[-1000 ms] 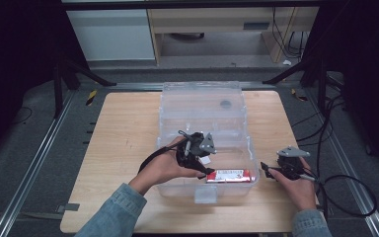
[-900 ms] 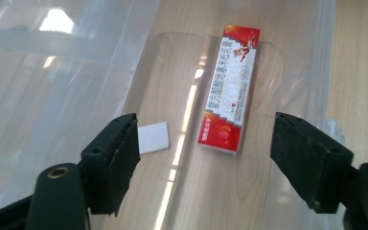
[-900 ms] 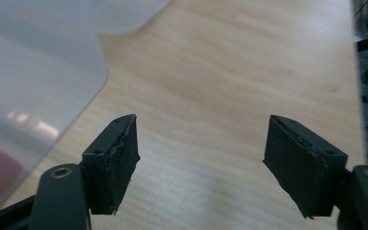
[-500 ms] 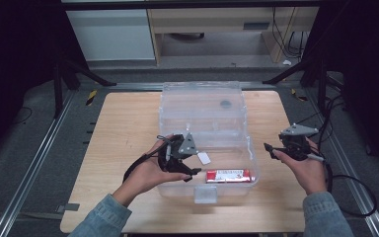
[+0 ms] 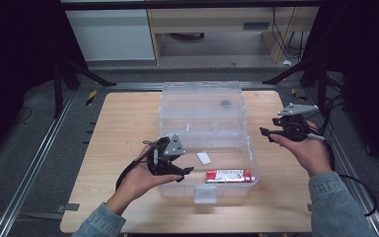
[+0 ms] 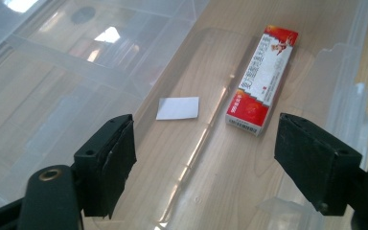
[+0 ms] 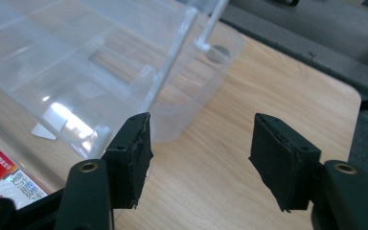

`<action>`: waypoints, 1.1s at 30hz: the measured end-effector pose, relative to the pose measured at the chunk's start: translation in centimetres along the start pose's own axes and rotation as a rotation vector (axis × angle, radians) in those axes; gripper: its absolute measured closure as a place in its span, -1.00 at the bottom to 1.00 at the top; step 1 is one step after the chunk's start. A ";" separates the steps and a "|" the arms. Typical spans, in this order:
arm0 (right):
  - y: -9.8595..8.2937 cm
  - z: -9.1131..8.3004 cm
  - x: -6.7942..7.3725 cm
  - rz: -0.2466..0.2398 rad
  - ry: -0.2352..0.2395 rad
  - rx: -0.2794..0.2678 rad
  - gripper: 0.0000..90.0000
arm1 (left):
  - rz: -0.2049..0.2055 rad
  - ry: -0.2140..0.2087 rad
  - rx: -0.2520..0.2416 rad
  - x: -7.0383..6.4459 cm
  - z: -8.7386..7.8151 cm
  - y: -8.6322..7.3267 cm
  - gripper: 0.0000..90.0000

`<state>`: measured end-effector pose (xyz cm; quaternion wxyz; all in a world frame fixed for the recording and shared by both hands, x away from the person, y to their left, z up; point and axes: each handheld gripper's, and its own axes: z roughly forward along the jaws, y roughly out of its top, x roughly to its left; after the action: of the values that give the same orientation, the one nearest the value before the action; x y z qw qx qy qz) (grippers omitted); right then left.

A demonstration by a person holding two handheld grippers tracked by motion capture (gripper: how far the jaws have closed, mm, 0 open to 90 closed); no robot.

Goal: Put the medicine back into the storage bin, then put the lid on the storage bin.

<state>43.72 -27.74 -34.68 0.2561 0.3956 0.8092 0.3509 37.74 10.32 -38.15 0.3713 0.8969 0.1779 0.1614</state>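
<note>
Inside the clear box [image 5: 205,123] on the bench [image 5: 123,123] lies a red carton [image 5: 229,176]; the left hand-held gripper [image 5: 185,173] and right hand-held gripper [image 5: 265,132] both gape wide, empty.

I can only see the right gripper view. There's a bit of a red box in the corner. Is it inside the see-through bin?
Observer: Yes. From the high view, the red and white box lies flat on the floor of the clear bin, near its front wall.
Operator: Is anything else in there?
Observer: A small white paper slip lies beside the box, apart from it.
Operator: Where's the other gripper?
Observer: The left gripper hangs over the bin's left front part, jaws wide open, holding nothing.
Operator: And mine?
Observer: The right gripper sits outside the bin's right wall, also open.
</note>
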 end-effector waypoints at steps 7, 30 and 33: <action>2.7 -0.6 1.1 -0.067 0.025 -0.007 -0.06 | -0.012 0.011 -0.008 -0.3 -0.7 -0.5 -0.49; 8.7 3.7 3.2 -0.164 0.159 0.023 0.16 | -0.013 -0.028 0.001 -0.9 -1.8 -1.7 -0.26; 9.0 4.1 3.7 -0.188 0.159 0.038 0.11 | -0.017 -0.038 0.000 -1.0 -2.0 -1.8 -0.25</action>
<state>48.70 -19.25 -30.81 0.2151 0.2937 0.8669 0.3404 35.69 12.32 -38.31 0.3758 0.8983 0.1783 0.1414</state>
